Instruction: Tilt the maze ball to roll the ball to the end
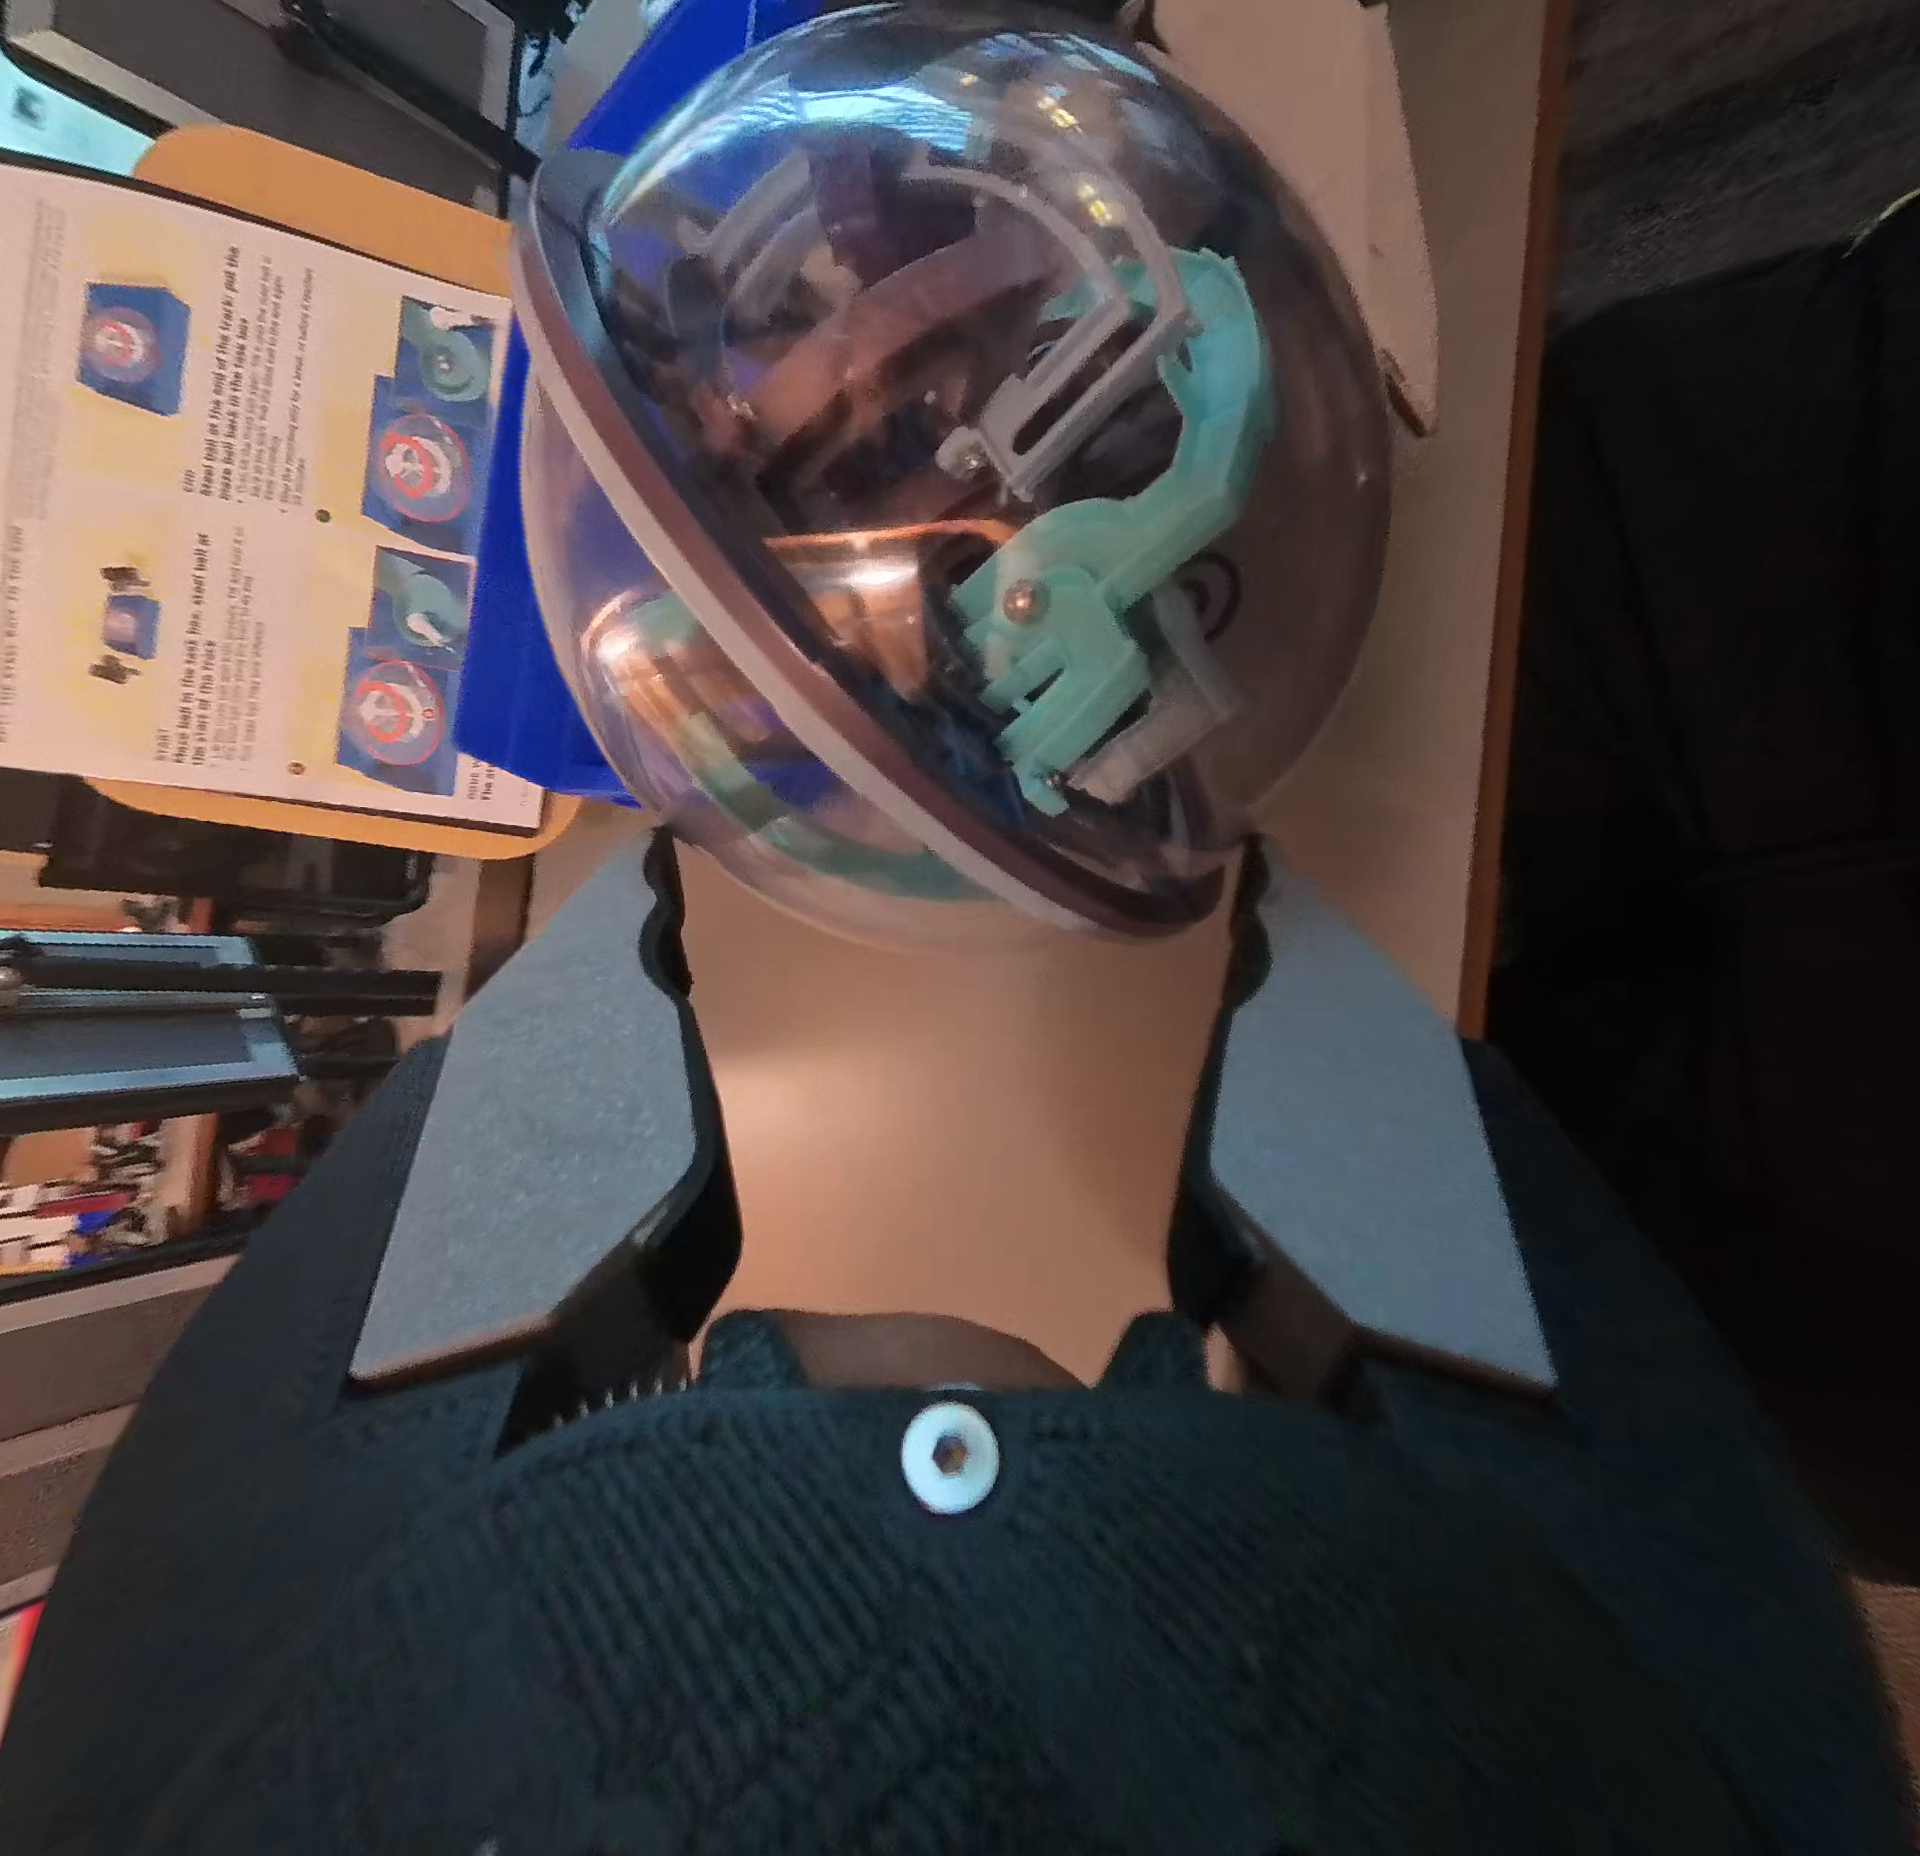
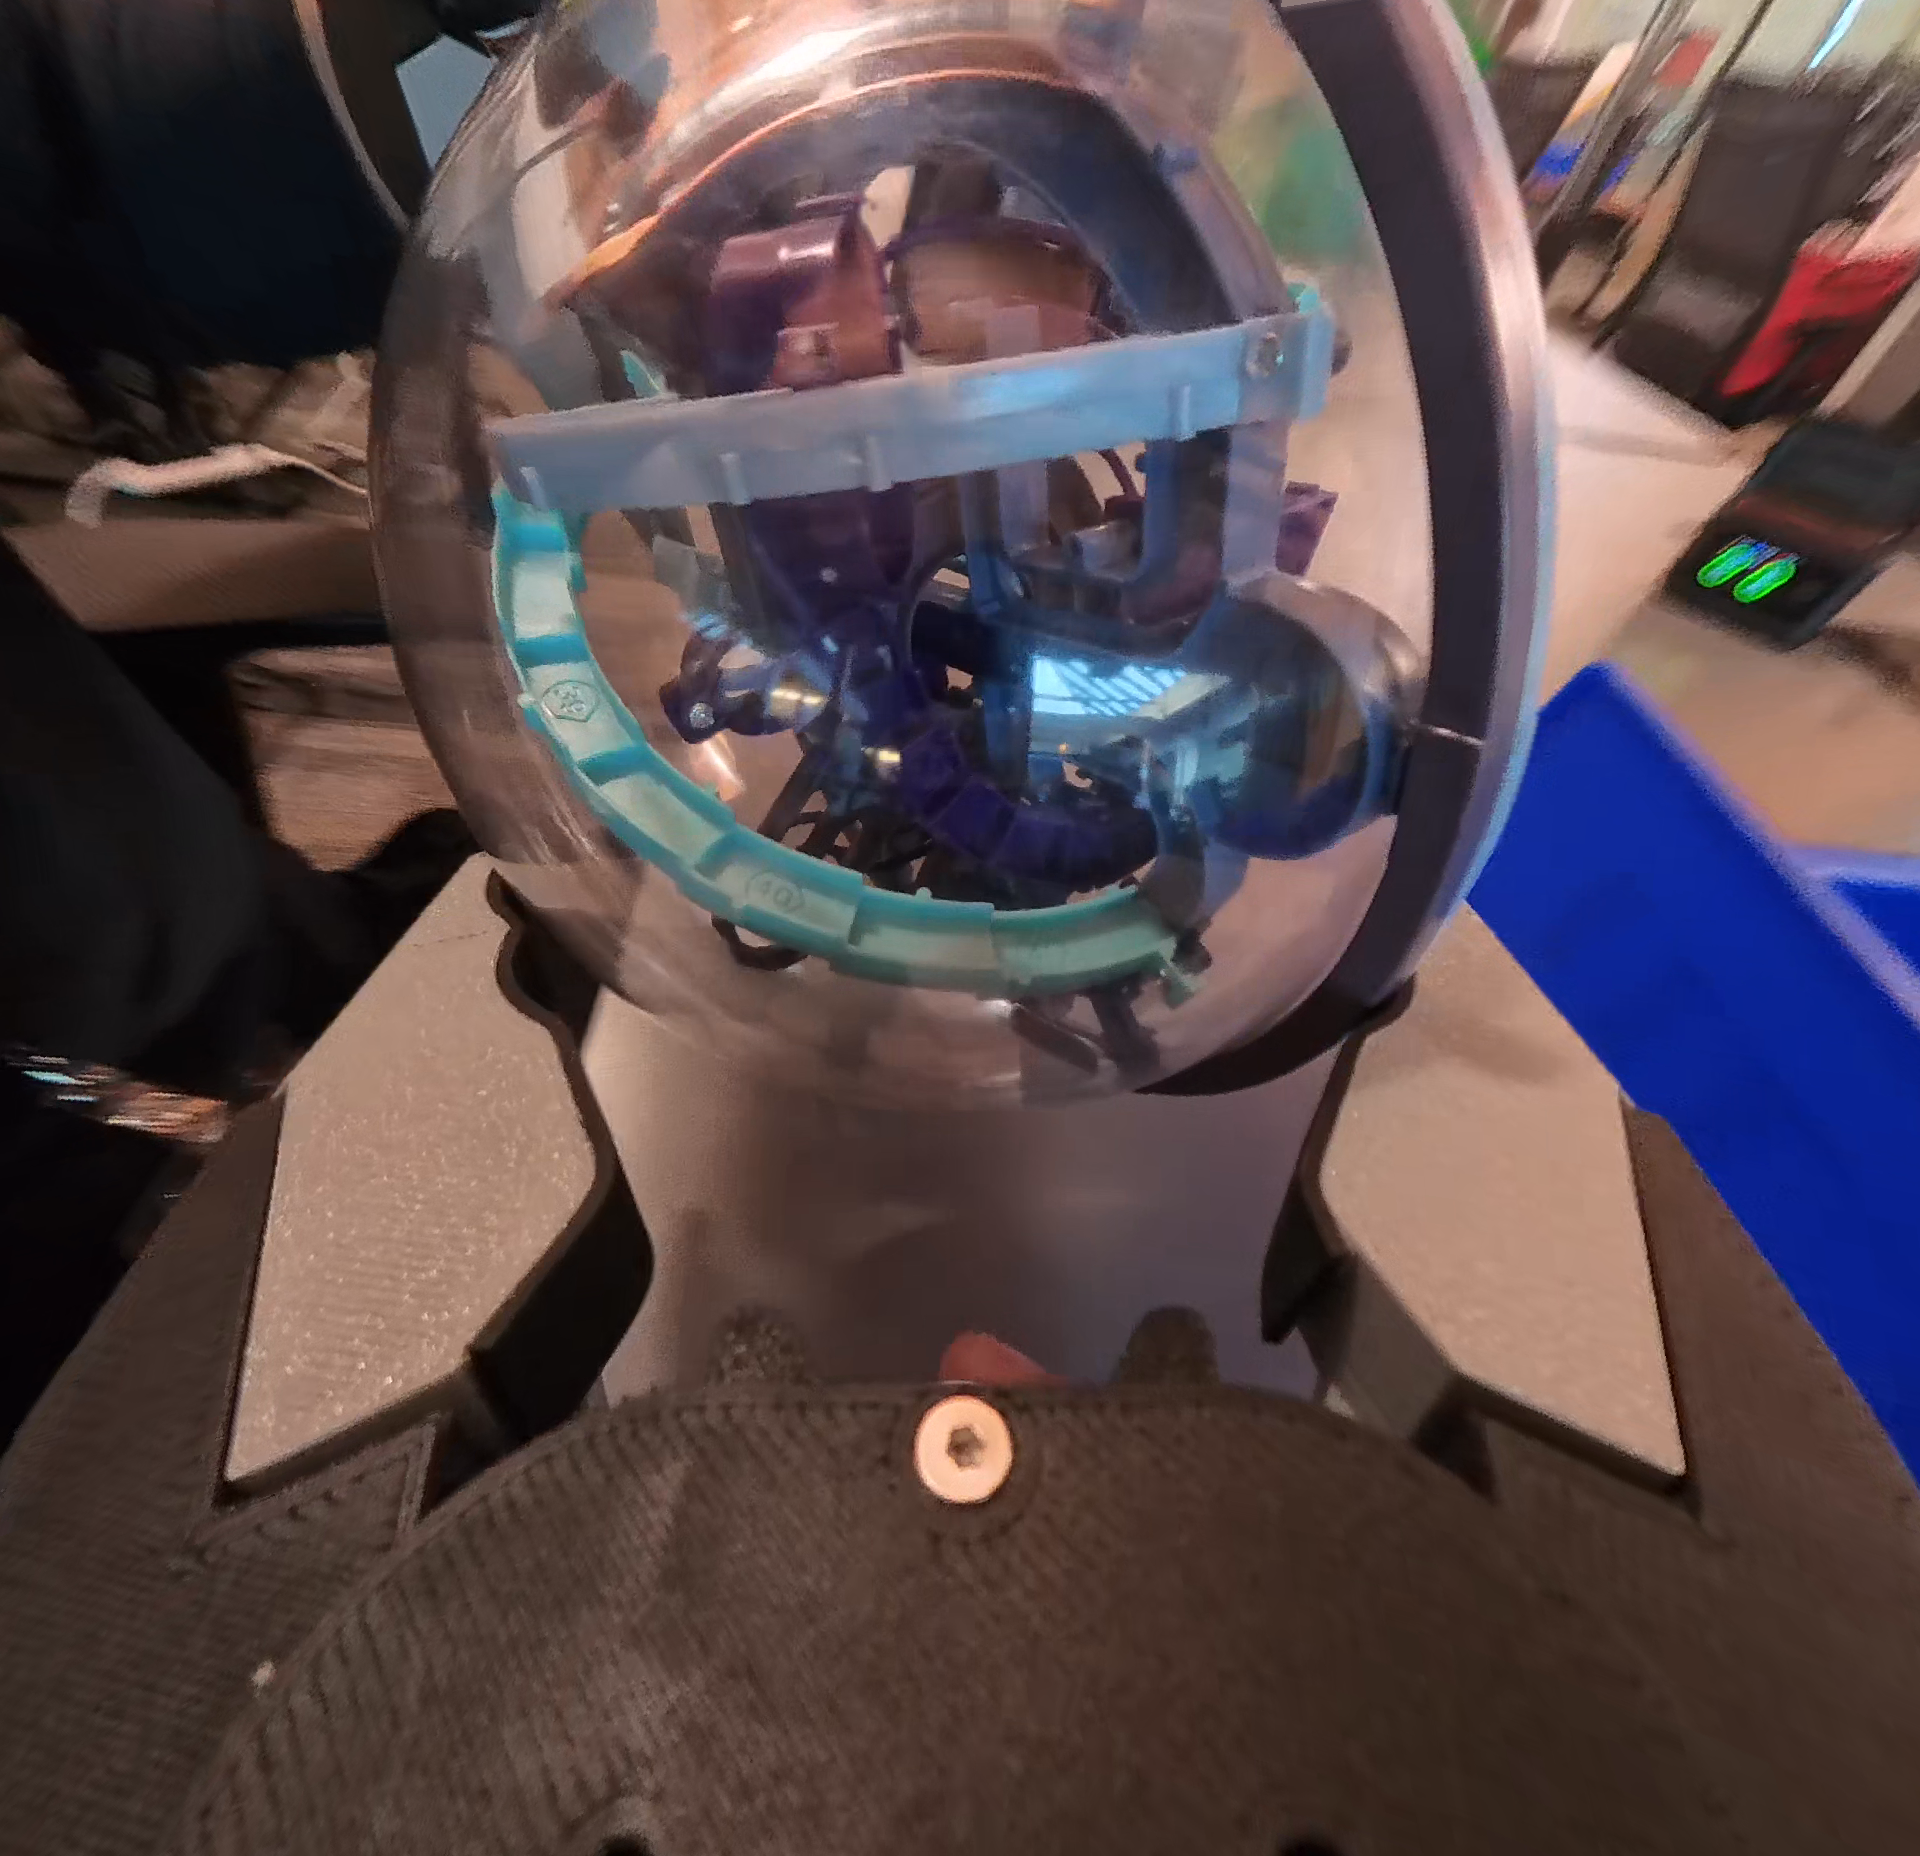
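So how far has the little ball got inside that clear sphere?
Done: the maze ball is lifted off the table, with the left gripper and the right gripper each closed on it. In hand: it is tilted, its seam running diagonally, and the small steel ball sits on the mint-green track. Left: rolling it onward; where the track ends I cannot tell.

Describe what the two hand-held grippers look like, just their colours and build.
Both look alike: a black, ribbed 3D-printed body with one silver screw at its centre, and two broad fingers faced with flat grey plates, edged in black with wavy tips. No cables show.
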Tool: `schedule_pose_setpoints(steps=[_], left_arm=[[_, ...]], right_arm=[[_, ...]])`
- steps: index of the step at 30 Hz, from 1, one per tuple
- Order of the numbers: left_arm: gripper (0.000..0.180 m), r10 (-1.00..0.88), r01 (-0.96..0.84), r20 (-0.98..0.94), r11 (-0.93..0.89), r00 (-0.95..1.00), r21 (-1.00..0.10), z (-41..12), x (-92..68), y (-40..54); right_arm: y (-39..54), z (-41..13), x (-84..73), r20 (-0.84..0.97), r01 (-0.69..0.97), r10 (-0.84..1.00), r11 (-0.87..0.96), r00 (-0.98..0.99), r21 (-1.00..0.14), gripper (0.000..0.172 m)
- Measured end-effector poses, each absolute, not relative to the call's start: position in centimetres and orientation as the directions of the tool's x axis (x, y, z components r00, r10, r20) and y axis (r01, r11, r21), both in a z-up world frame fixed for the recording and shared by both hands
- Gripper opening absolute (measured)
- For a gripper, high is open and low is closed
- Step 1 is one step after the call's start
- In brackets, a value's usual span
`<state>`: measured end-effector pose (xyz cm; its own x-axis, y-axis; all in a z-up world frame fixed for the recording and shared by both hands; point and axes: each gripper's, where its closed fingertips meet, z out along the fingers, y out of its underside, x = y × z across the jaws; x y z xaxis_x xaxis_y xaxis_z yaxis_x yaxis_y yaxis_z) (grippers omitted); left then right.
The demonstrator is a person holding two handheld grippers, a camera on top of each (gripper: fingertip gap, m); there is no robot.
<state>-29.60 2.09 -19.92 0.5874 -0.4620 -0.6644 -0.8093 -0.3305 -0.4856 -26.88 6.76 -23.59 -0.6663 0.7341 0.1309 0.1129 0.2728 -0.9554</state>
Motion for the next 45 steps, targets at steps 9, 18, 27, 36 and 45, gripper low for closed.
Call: schedule_pose_setpoints(steps=[9,18,27,36,45], left_arm=[[0.104,-0.49,-0.669,-0.482,-0.34,0.726,-0.661,-20.3,-28.9,1.6],[0.104,-0.489,-0.597,-0.399,-0.364,0.776,-0.714,-20.4,-28.5,1.3],[0.103,-0.478,-0.548,-0.337,-0.418,0.811,-0.725,-19.4,-27.6,0.1],[0.104,-0.454,-0.382,-0.142,-0.497,0.88,-0.779,-22.6,-27.7,-0.8],[0.104,-0.461,-0.308,-0.084,-0.436,0.883,-0.846,-22.8,-28.4,0.4]], right_arm=[[6.0,-24.0,-26.0,-0.075,0.256,0.696,0.16,-0.714,-0.953,0.152],[5.6,-24.3,-25.5,-0.167,0.322,0.662,0.119,-0.731,-0.939,0.152],[4.2,-23.8,-24.6,-0.248,0.357,0.596,0.07,-0.764,-0.932,0.153],[3.5,-25.7,-23.8,-0.416,0.575,0.598,0.094,-0.685,-0.812,0.153],[4.5,-25.5,-24.4,-0.492,0.626,0.612,0.007,-0.619,-0.779,0.154]])
